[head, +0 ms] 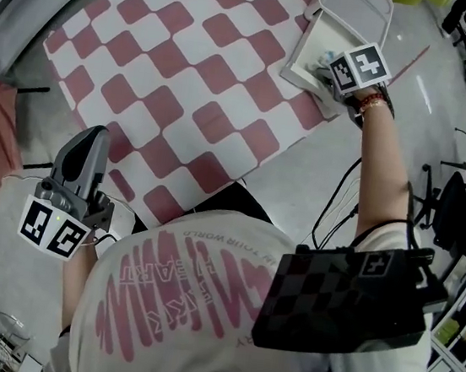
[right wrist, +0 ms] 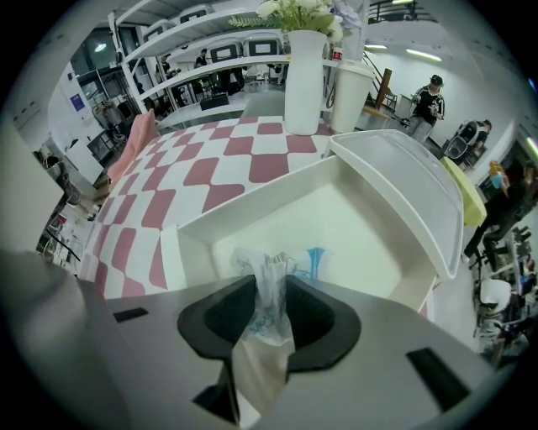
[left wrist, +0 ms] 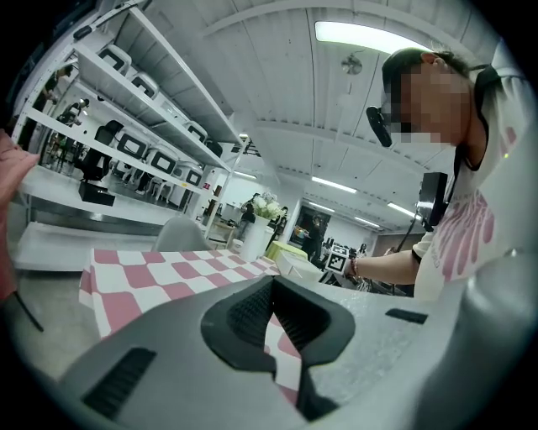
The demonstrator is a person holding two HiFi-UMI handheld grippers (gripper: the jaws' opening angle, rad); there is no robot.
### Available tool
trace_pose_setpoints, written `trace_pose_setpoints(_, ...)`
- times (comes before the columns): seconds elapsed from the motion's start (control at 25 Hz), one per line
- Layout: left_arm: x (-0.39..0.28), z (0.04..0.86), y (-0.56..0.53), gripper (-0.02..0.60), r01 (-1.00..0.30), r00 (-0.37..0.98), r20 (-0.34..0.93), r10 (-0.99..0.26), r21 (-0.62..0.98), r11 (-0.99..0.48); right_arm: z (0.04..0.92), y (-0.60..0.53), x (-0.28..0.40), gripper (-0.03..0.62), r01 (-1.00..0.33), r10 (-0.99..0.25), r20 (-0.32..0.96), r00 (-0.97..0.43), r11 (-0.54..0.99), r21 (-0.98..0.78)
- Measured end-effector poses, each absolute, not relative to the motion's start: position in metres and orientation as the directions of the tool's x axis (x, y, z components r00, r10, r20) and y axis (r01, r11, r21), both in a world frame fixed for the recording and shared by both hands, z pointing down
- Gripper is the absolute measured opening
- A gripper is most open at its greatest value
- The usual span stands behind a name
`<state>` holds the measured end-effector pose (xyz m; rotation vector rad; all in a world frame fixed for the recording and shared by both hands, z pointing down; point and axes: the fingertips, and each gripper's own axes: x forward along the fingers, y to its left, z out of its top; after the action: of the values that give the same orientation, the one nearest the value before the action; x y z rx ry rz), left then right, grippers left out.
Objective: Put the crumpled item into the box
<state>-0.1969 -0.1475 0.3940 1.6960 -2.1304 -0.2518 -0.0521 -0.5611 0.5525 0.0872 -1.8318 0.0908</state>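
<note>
The crumpled item, a clear wrapper with blue print, is pinched between the jaws of my right gripper and hangs down into the white box. In the head view my right gripper points steeply down into the box at the table's far right corner, its tips hidden under the marker cube. My left gripper hovers off the table's near left edge. Its jaws are shut with nothing between them.
The box's hinged lid stands open behind it. The pink and white checked tablecloth covers the table. A white vase with flowers stands beyond the box. Cables lie on the floor at the right.
</note>
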Motion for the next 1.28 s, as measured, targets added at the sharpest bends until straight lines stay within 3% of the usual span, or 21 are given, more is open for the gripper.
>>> trace_pose_setpoints(0.52,-0.175,0.369,-0.172,0.006,-0.898,-0.187,0.179,-0.966,0.367,0.242,0.545,-0.568,-0.041,0.173,-0.074,-0.031,0.959,-0.280,0.997,0.010)
trace_pose_setpoints(0.88,-0.145,0.356,-0.209,0.006,-0.910,-0.165,0.145,-0.975,0.359,0.208,0.518,-0.580,-0.033,0.175,-0.127,-0.062,0.902,-0.428,0.992,0.008)
trace_pose_setpoints(1.28,-0.097,0.311,-0.298,0.006,-0.939,-0.014,0.017,-1.000,0.342,0.019,0.445,-0.583,-0.003,0.049,-0.274,-0.152,0.703,-0.695,0.960,-0.063)
